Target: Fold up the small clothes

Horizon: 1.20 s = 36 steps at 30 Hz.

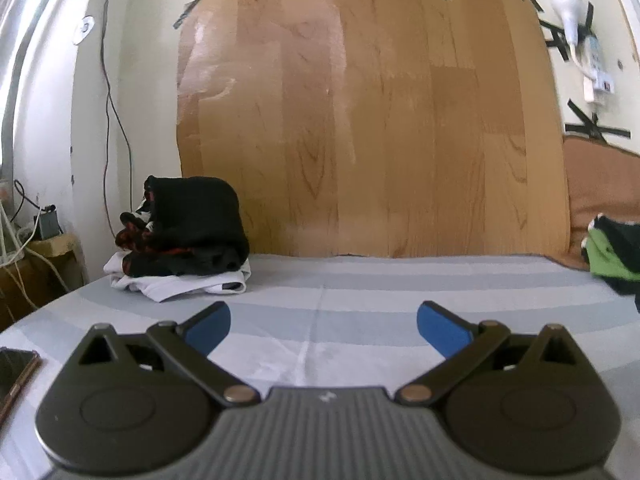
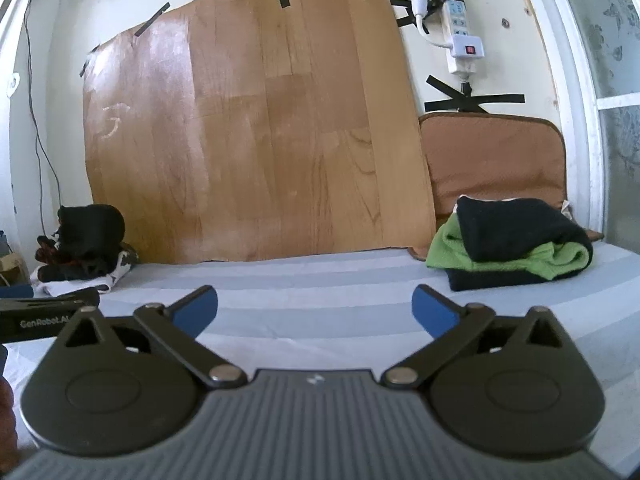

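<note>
1. Left wrist view: the left gripper [image 1: 323, 325] hovers over the striped bedsheet [image 1: 360, 280] with its blue pads spread wide and nothing between them. Ahead and to its left sits a rumpled pile [image 1: 184, 240], dark garments lying on a white one, loosely heaped. Far ahead to its right, at the edge of the frame, is part of a green-and-black stack [image 1: 612, 260]. The pile is clearly the nearer of the two to this tool. A phone [image 1: 14, 376] lies close on the left.

2. Right wrist view: the right gripper [image 2: 315, 309] is likewise spread wide and holds nothing. The green-and-black stack [image 2: 512, 244] lies ahead to its right, near; its layers run crosswise and look already folded. The rumpled pile [image 2: 84, 252] is well off to the left, beyond the left gripper's body [image 2: 48, 312].

3. Count: two grippers, two heaps of clothes; garments in each cannot be counted exactly. No garment lies on the open sheet between the tools.

4. Judgement: the next piece likely comes from the pile, and the left gripper is better placed to take it.
</note>
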Each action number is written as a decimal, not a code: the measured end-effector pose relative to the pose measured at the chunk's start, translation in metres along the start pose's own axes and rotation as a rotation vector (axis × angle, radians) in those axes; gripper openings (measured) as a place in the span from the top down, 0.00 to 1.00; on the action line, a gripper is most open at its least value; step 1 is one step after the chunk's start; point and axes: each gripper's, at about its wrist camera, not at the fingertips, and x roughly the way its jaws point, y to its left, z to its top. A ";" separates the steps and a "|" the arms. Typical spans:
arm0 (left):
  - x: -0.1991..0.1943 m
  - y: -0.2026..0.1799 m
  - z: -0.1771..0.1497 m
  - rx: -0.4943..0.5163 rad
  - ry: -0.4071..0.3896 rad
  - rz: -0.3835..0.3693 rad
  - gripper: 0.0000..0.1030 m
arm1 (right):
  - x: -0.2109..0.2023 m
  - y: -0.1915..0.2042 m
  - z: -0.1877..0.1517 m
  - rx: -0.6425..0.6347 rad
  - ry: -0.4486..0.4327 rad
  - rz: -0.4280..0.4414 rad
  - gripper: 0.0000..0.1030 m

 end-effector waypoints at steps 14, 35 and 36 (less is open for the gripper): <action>0.001 0.006 0.000 -0.046 0.004 0.052 0.00 | 0.008 -0.011 0.001 0.102 0.060 0.027 0.00; -0.005 0.006 -0.001 -0.036 -0.036 0.046 0.00 | 0.006 -0.011 0.002 0.099 0.055 0.016 0.00; -0.006 0.005 -0.001 -0.033 -0.045 0.047 0.00 | 0.005 -0.010 0.002 0.097 0.053 0.017 0.00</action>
